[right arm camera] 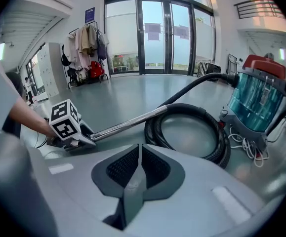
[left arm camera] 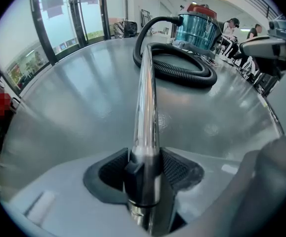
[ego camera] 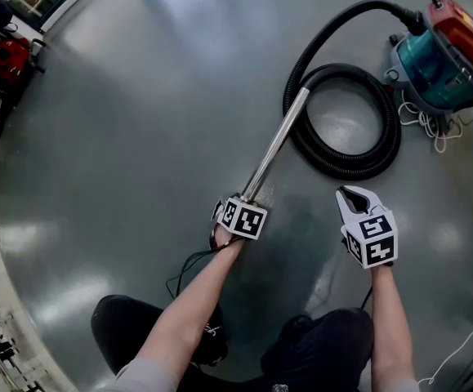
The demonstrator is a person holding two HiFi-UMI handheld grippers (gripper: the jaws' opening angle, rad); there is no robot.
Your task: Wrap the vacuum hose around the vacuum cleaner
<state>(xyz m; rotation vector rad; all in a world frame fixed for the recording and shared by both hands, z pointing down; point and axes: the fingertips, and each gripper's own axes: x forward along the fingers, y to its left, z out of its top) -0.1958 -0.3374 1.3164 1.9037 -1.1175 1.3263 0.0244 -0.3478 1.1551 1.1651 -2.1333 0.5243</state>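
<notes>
Clamped the chrome wand (ego camera: 275,144) by its low end in the left gripper (ego camera: 248,197), jaws pinching the tube, at six o'clock in the head view. Held the right gripper (ego camera: 351,195) at four o'clock, jaws pressed together, empty. Found the black hose (ego camera: 344,164) coiled on the floor (ego camera: 138,121) at one o'clock, beside the vacuum cleaner (ego camera: 442,55) at two.

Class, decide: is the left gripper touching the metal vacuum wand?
Touching. The left gripper view shows the left gripper closed on the metal vacuum wand, pads pressing both sides.

Glossy grey floor (ego camera: 138,121), tall glass doors (right arm camera: 162,33), coat rack (right arm camera: 86,46)
</notes>
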